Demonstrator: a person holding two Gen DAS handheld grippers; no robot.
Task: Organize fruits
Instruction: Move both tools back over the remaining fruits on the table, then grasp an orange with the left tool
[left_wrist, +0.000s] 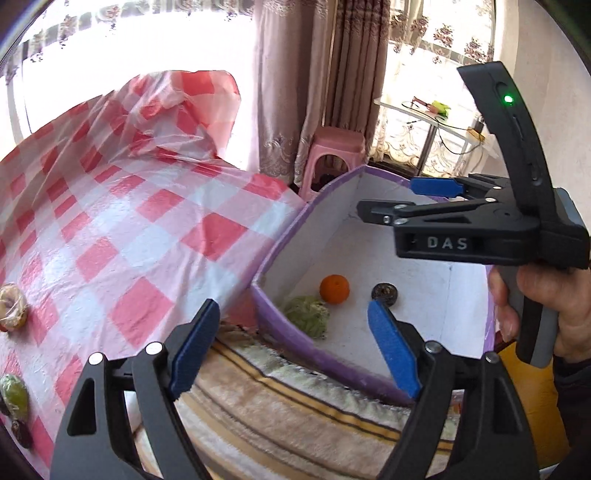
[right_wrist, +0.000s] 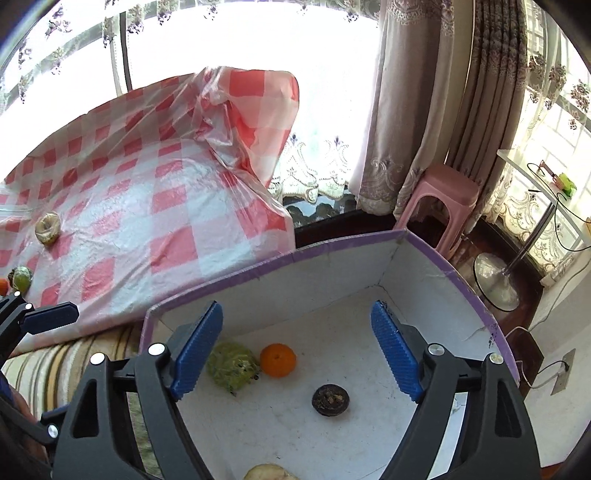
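Observation:
A white box with a purple rim (right_wrist: 406, 236) holds a bumpy green fruit (right_wrist: 231, 363), an orange (right_wrist: 277, 360), a dark round fruit (right_wrist: 330, 400) and a pale fruit at the bottom edge (right_wrist: 271, 472). The same box (left_wrist: 280, 236) shows in the left wrist view with the green fruit (left_wrist: 308, 314), orange (left_wrist: 334, 289) and dark fruit (left_wrist: 385, 293). My right gripper (right_wrist: 297, 350) is open and empty above the box; it also shows in the left wrist view (left_wrist: 399, 201). My left gripper (left_wrist: 295, 350) is open and empty beside the box's left wall.
A red-checked plastic cloth (left_wrist: 129, 229) covers the surface to the left. On it lie a pale ring-shaped fruit (right_wrist: 48, 227), a green fruit (right_wrist: 21, 278) and dark pieces (left_wrist: 20, 432). A striped blanket (left_wrist: 295, 417) lies below. A pink stool (right_wrist: 439, 199) stands behind.

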